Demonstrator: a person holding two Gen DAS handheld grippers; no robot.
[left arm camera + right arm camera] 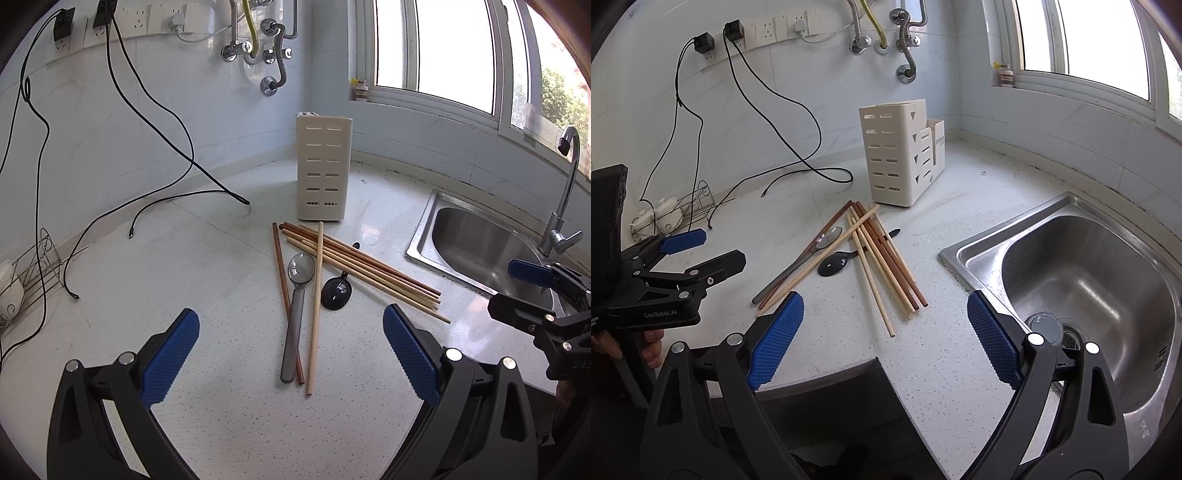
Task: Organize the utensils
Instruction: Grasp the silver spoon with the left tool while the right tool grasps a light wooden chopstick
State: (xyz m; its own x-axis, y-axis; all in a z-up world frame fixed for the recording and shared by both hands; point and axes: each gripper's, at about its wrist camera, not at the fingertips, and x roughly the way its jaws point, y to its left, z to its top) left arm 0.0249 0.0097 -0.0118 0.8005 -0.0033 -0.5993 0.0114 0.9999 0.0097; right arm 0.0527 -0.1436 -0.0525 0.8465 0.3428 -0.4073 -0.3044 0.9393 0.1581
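A pile of wooden chopsticks (369,269) (882,258) lies on the white counter in front of a cream slotted utensil holder (323,168) (899,151). A grey metal spoon (295,314) (827,236) and a black spoon (336,293) (834,264) lie among them. My left gripper (291,354) is open and empty, just short of the spoon handle and two loose chopsticks. My right gripper (886,339) is open and empty at the counter's front edge, near the chopstick tips. Each gripper shows in the other's view, the right one (517,288) and the left one (705,247).
A steel sink (480,247) (1089,280) with a tap (561,206) lies right of the pile. Black cables (155,206) (798,162) trail over the counter from wall sockets. A wire rack with white cups (26,280) (668,214) stands at the left.
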